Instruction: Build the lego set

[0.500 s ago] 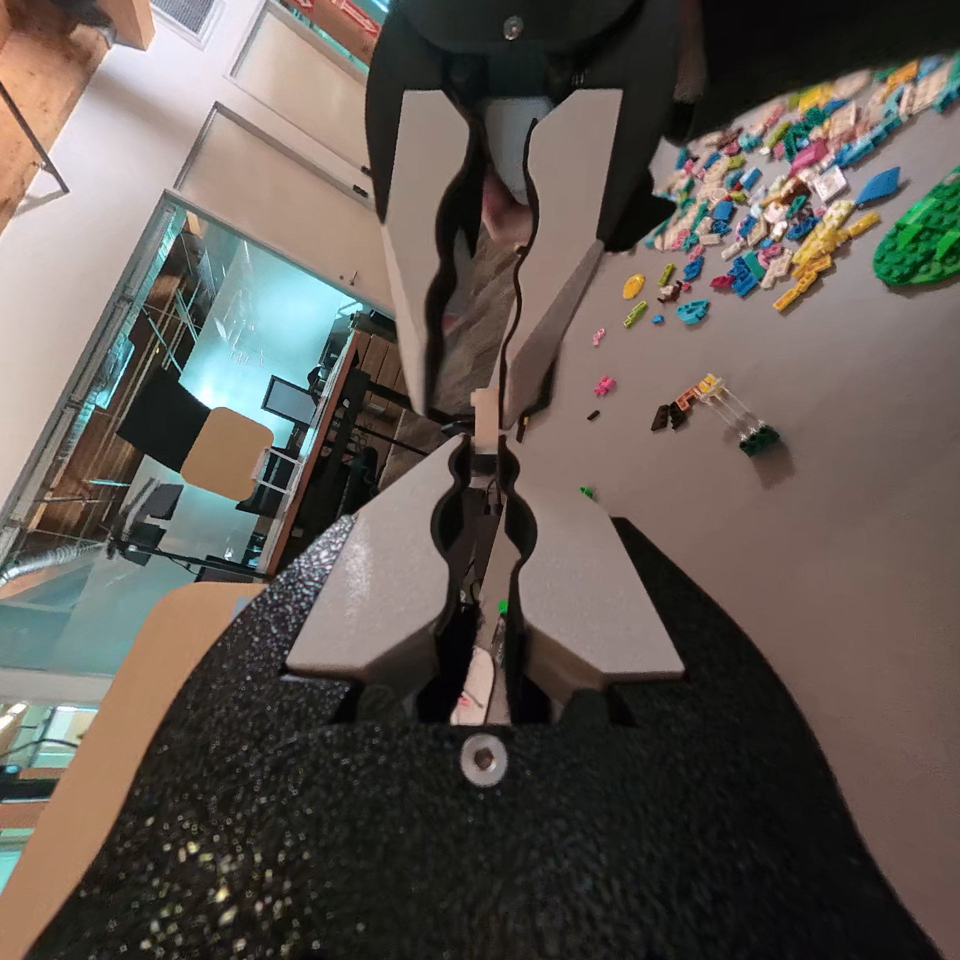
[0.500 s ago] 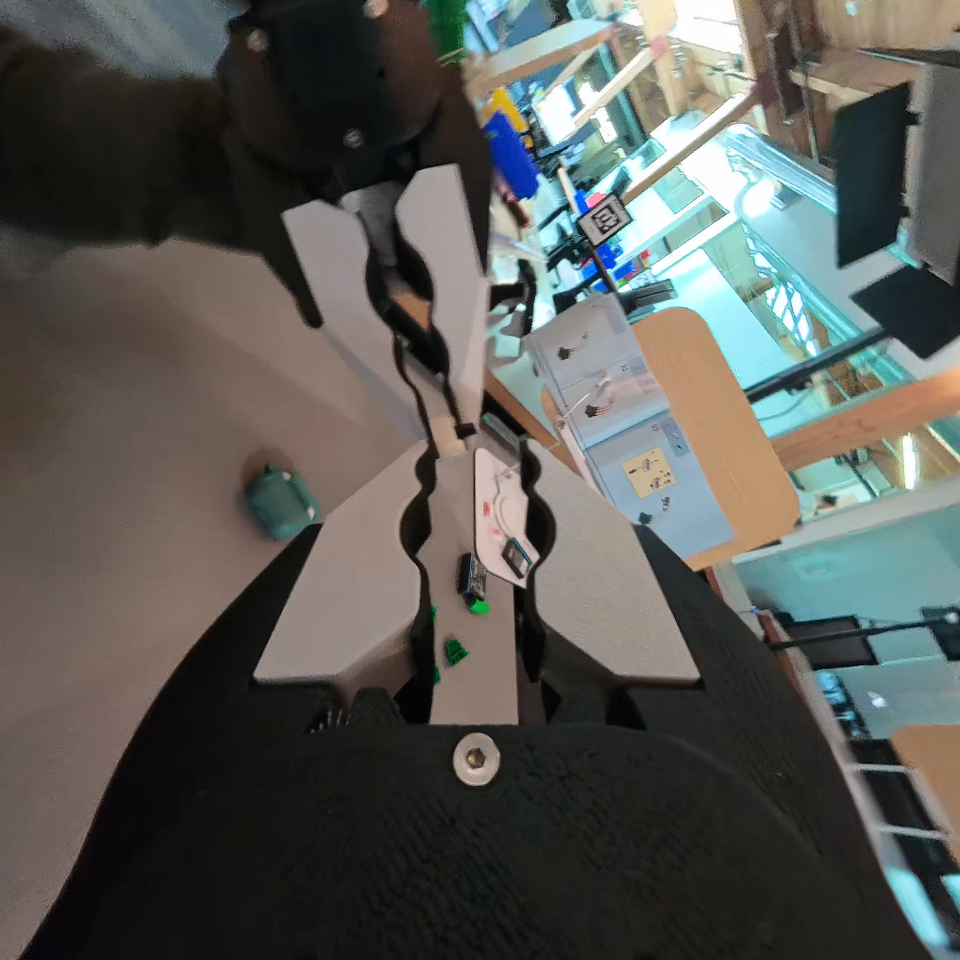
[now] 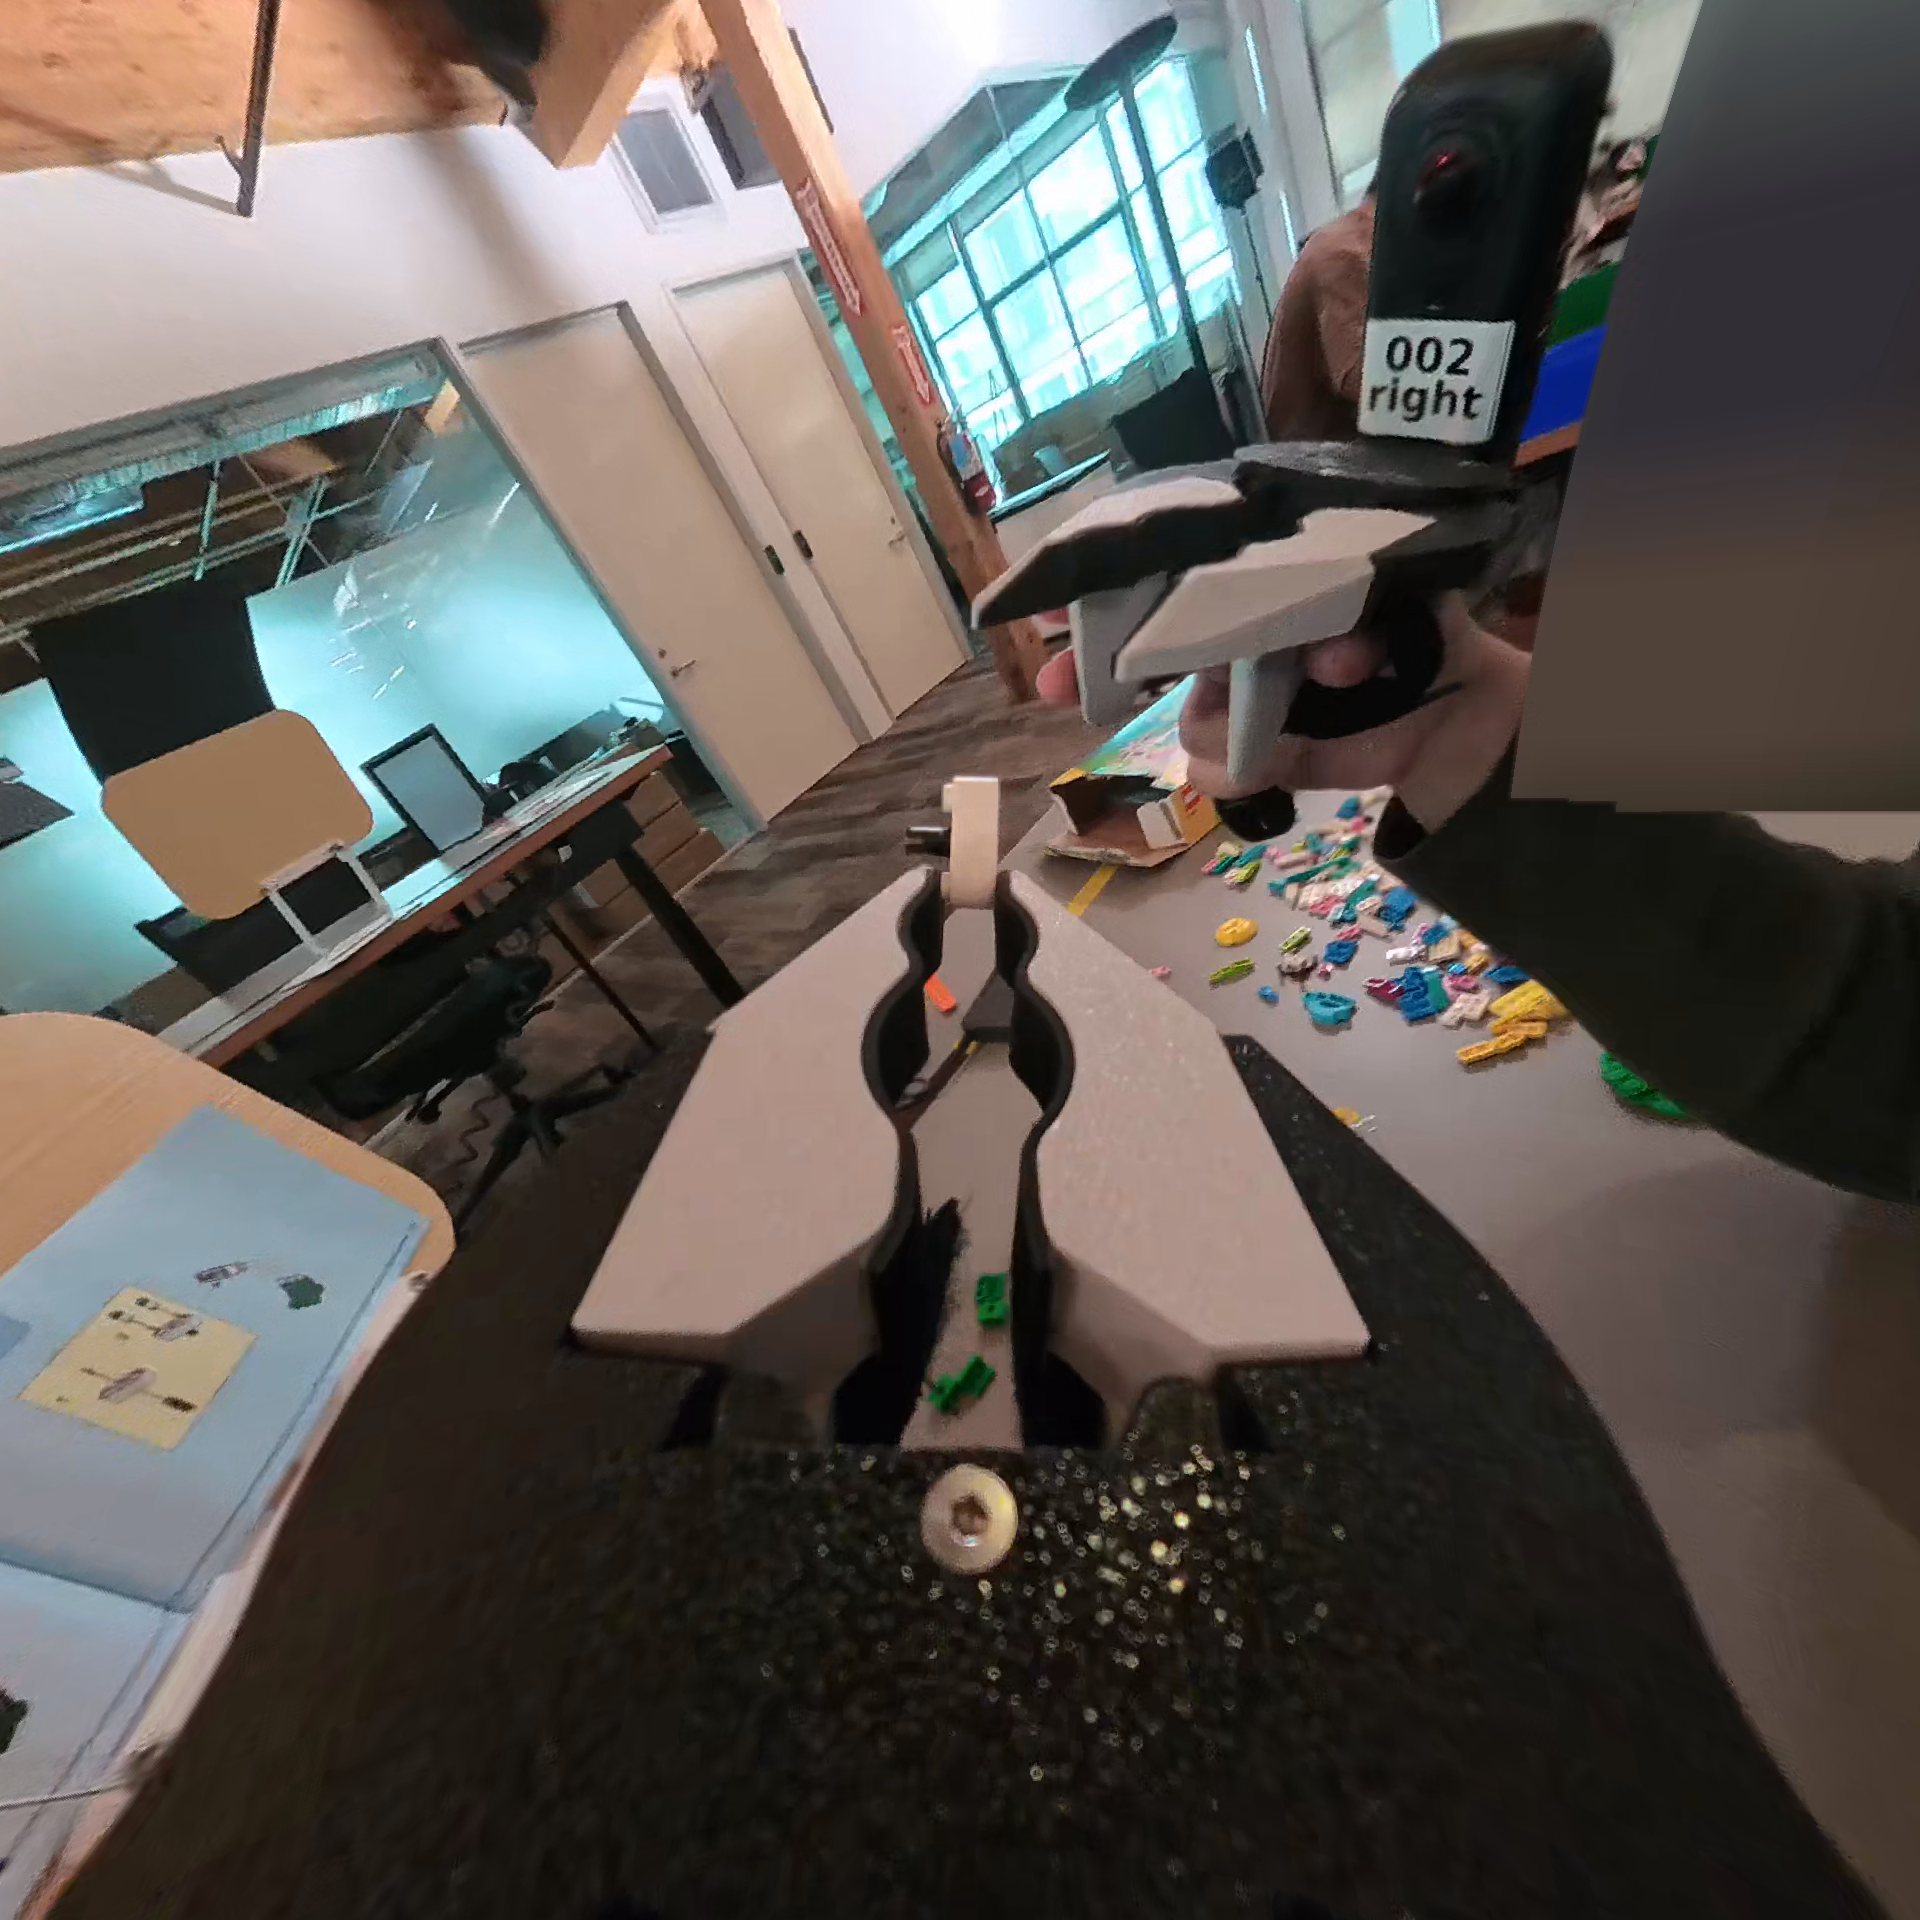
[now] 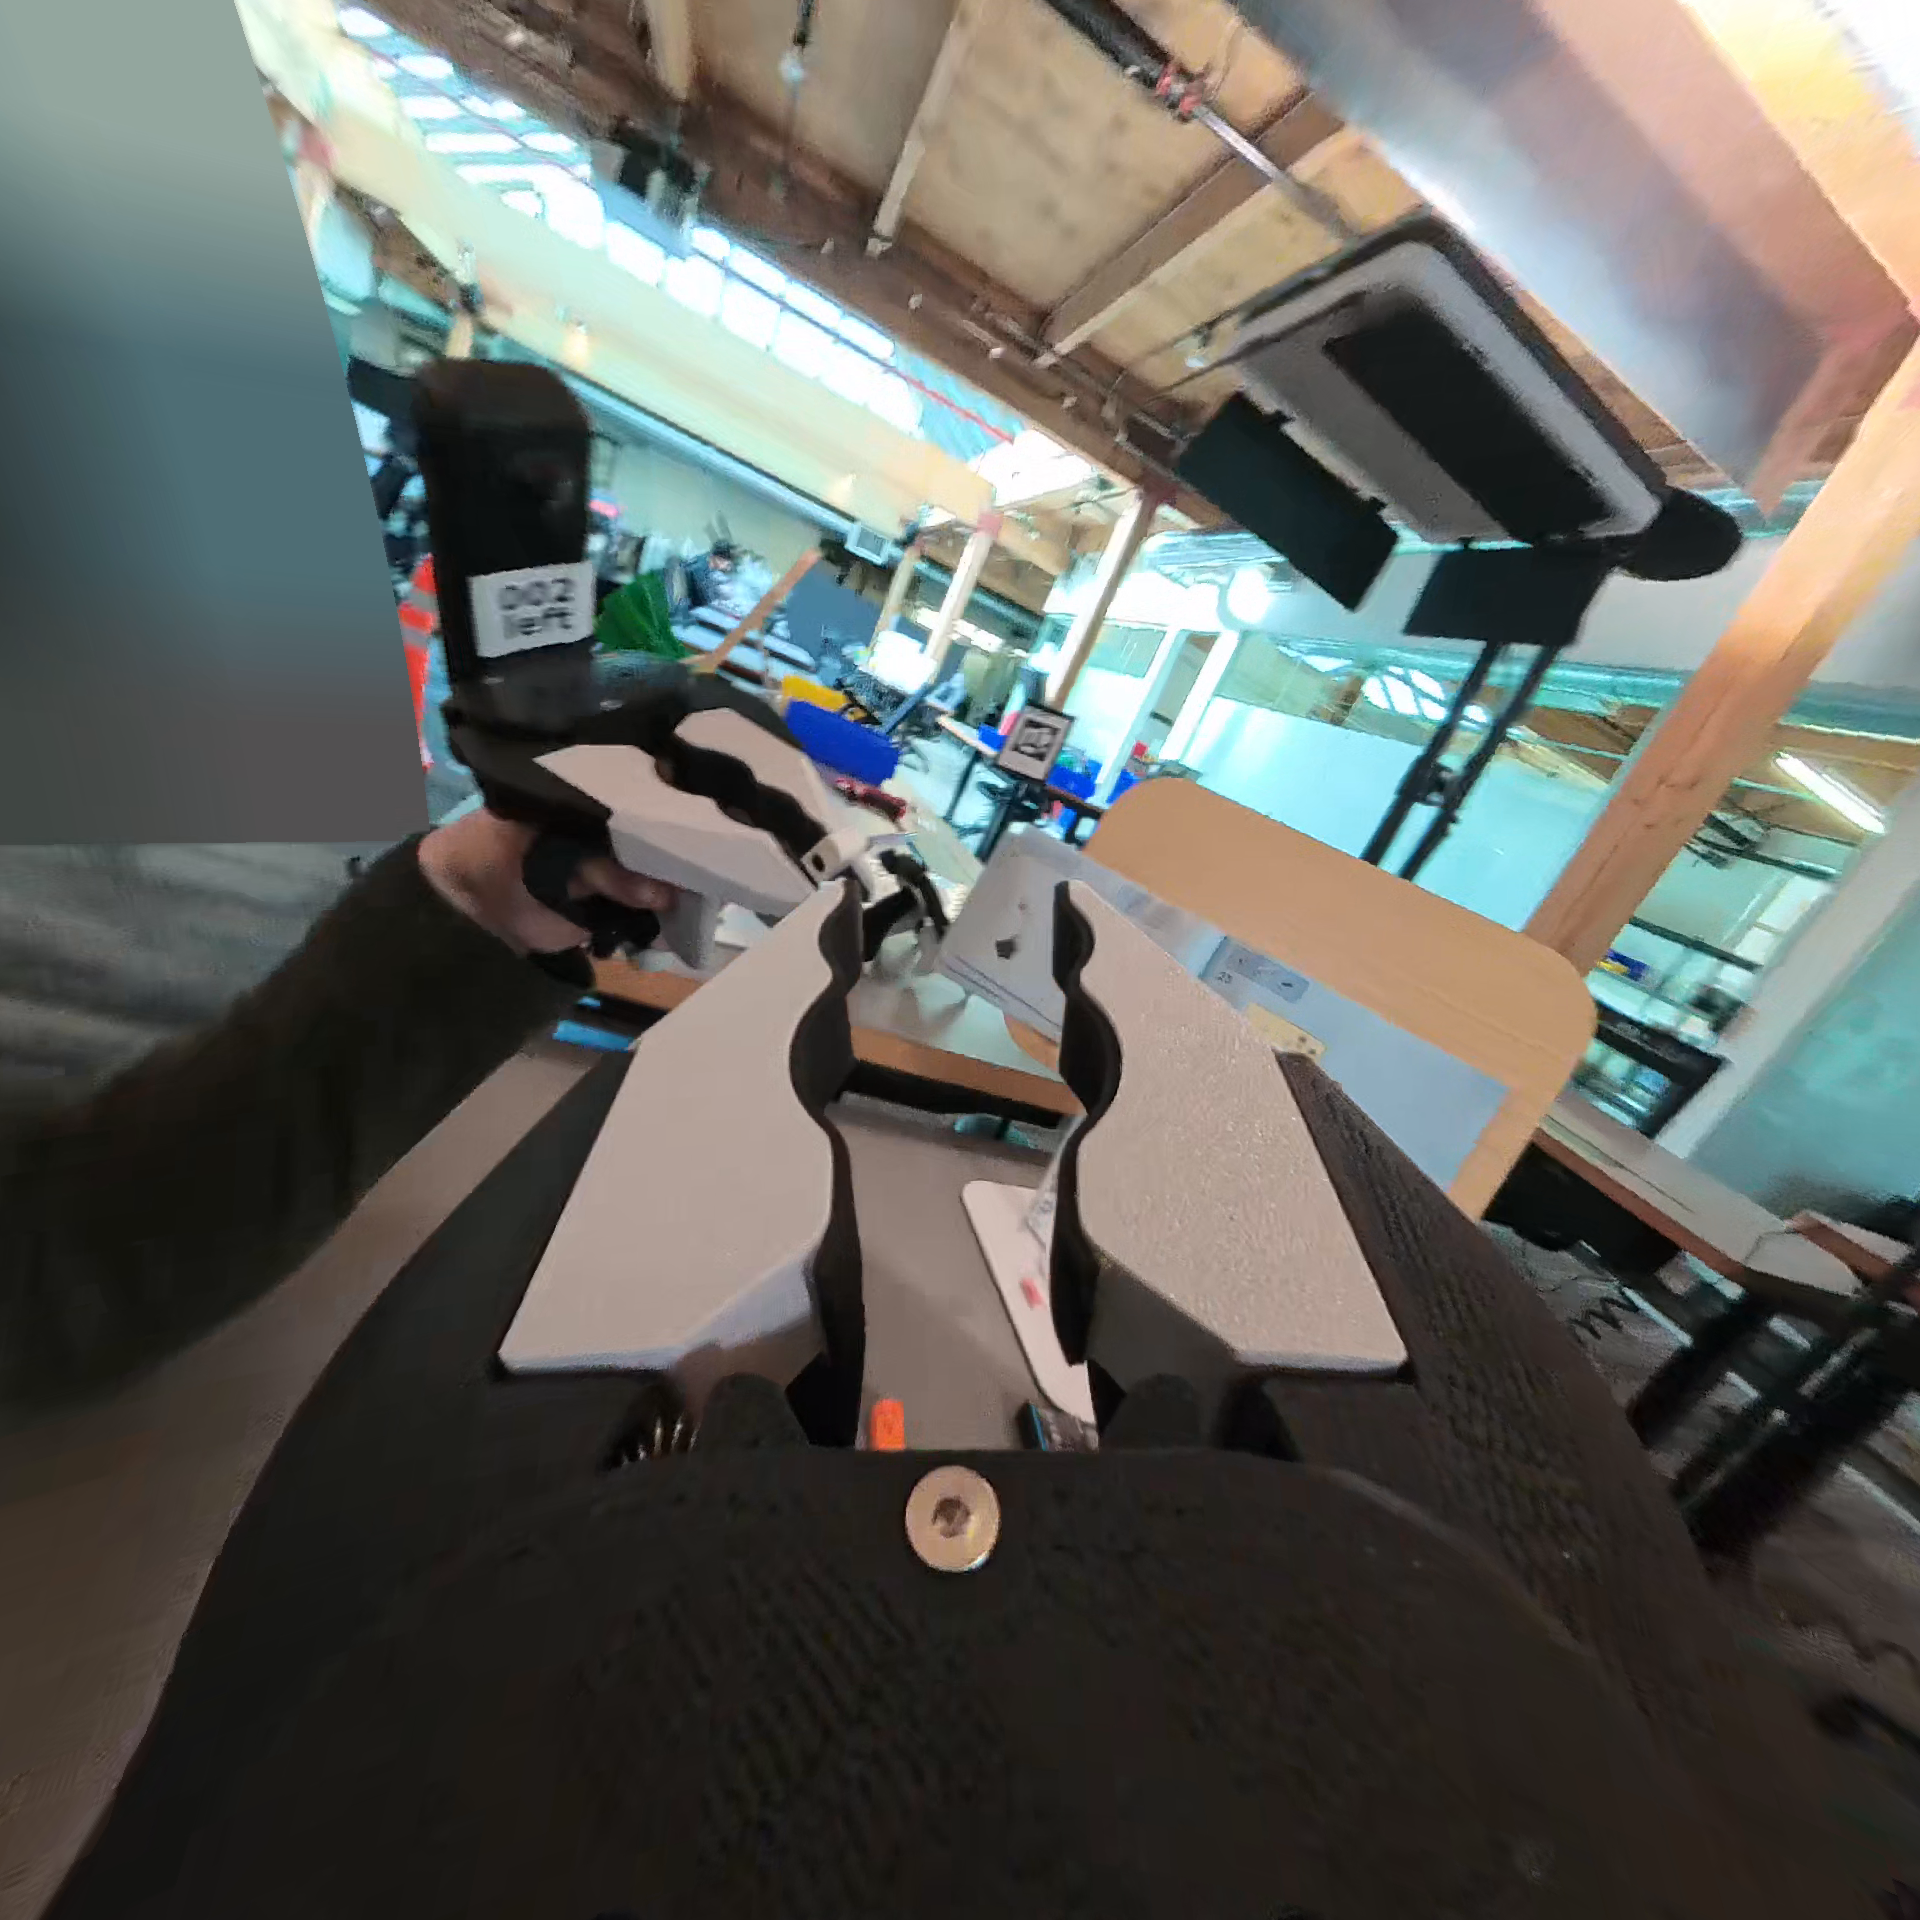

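Left gripper (image 3: 971, 883) is clamped on a small white Lego piece (image 3: 971, 844) with a black pin, held aloft above the table (image 3: 1455, 1299). Right gripper (image 4: 956, 914), half a second ago tip-to-tip with it, has drawn back and gapes empty. Judgement: joining step likely finished; loose bricks (image 3: 1382, 945) remain unbuilt at right.
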`<state>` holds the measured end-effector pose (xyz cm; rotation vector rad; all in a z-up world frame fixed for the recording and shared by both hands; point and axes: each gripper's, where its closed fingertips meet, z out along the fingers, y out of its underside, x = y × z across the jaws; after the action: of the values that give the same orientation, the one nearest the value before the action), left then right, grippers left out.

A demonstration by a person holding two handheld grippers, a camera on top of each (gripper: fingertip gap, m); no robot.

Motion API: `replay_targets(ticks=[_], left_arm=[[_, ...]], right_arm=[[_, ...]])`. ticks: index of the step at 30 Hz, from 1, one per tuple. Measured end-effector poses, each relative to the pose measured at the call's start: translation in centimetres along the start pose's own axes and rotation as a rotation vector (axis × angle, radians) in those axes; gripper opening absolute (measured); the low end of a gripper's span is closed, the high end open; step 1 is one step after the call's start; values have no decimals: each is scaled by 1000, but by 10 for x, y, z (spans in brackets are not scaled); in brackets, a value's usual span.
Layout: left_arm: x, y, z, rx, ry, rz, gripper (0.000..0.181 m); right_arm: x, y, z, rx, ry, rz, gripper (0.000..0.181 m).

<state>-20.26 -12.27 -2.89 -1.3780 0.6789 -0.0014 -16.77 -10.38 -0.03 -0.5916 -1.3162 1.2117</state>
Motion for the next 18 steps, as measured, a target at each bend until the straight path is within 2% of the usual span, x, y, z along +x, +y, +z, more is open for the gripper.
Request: replay_targets(ticks=[4, 8, 12, 14, 17, 18], left_arm=[[-8, 13, 13, -72, -59, 85, 7], [-20, 25, 26, -161, -180, 174, 7], [-38, 38, 31, -233, -290, 303, 7], [-46, 42, 30, -248, -333, 364, 6], [-51, 37, 29, -211, -387, 466, 7], [-47, 34, 32, -179, -366, 472, 6]], right_arm=[[37, 23, 4, -34, 187, -30, 33], [74, 52, 4, -26, 270, 50, 31], [100, 53, -4, 92, 321, 164, 30], [104, 47, -8, 202, 308, 223, 27], [109, 46, -12, 342, 246, 379, 22], [111, 47, -13, 365, 221, 427, 22]])
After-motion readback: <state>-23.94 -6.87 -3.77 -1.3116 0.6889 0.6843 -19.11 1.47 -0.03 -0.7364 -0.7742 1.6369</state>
